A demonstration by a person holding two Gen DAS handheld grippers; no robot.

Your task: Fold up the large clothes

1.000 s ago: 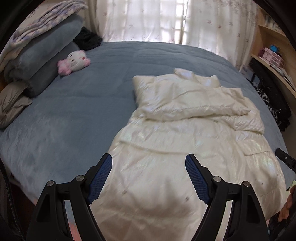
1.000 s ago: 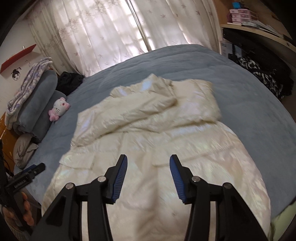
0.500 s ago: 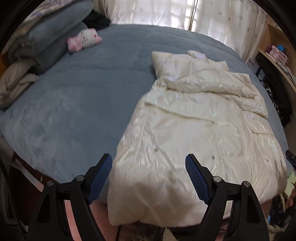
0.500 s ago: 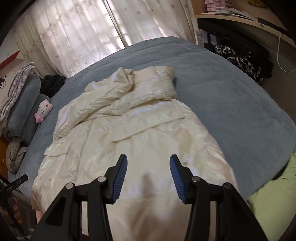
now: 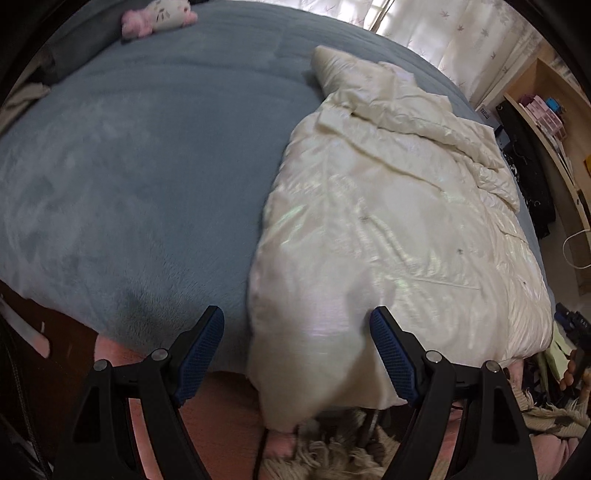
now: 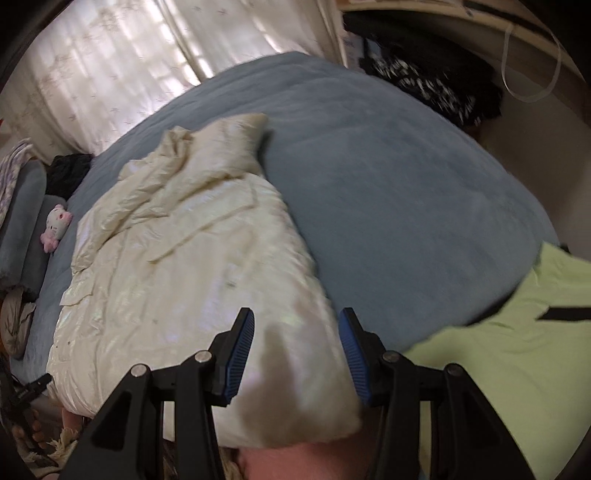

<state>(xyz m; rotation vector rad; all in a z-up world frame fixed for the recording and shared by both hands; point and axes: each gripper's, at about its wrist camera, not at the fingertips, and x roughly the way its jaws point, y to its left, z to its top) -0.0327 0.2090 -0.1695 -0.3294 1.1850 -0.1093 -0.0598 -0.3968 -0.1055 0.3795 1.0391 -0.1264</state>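
Cream puffer coat [image 5: 388, 221] is lying lengthwise on the blue-grey bed [image 5: 140, 177], collar at the far end toward the curtains [image 6: 110, 74], hem hanging over the near edge. It is sitting right of centre in the left view, left of centre in the right view. Progress, my read: sleeves are looking already folded in across the chest, bunched and wrinkled at the far end; body is still at full length, so the lengthwise folds are left, probably 1 or 2 of them. Left gripper [image 5: 297, 354] is pointing steeply down over the near left hem corner, tongs standing wide, coat edge showing between the pads but nothing pinched. Right gripper [image 6: 297, 352] is pointing steeply down over the near right hem corner, tongs at a narrower gap, also empty; fabric is lying beyond the pads, no contact showing. Both views are motion-blurred near the hem. Looks like a 2-corner hem pickup is being set up. Outward: pink-and-white plush toy [image 5: 159, 16] at far left near stacked bedding [image 6: 22, 206], lime-green cloth [image 6: 517, 350] at near right, shelving [image 5: 546, 122] and dark clothes [image 6: 424, 81] along the right wall.
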